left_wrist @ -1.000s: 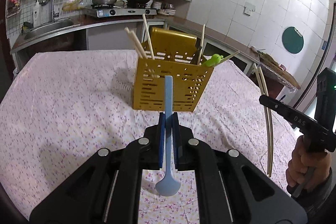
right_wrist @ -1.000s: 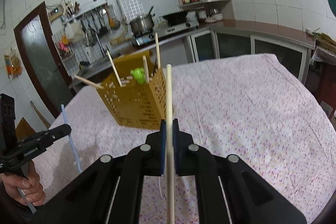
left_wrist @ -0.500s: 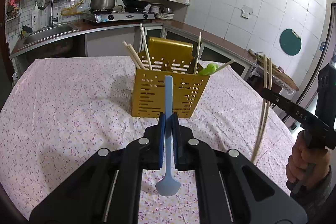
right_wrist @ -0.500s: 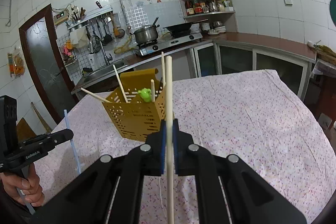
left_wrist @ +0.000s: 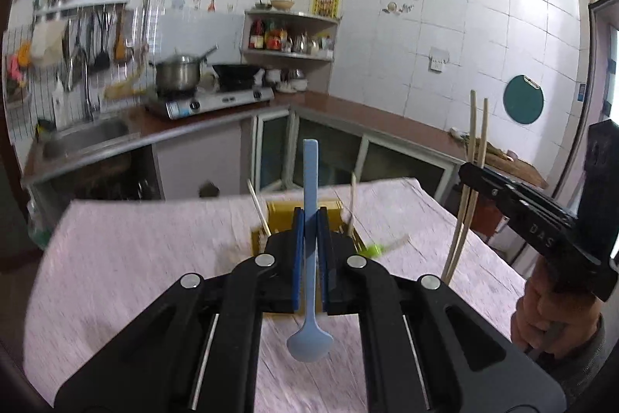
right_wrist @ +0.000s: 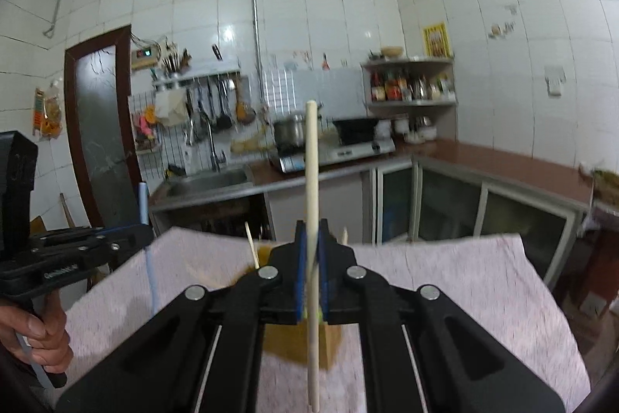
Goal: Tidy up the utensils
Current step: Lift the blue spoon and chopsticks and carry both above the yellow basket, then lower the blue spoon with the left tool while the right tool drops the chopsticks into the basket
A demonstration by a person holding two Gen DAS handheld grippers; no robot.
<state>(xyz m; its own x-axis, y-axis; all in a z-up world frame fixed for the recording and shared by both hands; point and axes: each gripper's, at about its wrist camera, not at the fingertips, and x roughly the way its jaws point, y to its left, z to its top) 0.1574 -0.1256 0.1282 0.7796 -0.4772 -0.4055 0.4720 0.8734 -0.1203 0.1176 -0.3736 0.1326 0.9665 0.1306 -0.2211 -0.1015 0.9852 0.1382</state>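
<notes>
Left wrist view: the left gripper [left_wrist: 309, 250] is clamped mid-handle on the blue spoon [left_wrist: 309, 258], just in front of the yellow holder [left_wrist: 278, 215]. The spoon stands upright, bowl down. It looks light, stiff and smooth, so the mid-handle hold seems sound.

Right wrist view: the right gripper [right_wrist: 310, 271] is clamped on the chopsticks [right_wrist: 312, 204], upright above the holder. They appear light, thin and liable to pivot.

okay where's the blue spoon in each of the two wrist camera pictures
Left wrist view: the blue spoon stands upright at centre, clamped in the left gripper, bowl down.
Right wrist view: at the left edge, a thin blue strip above that gripper.
Shared landmark: the steel pot on the stove.
</notes>
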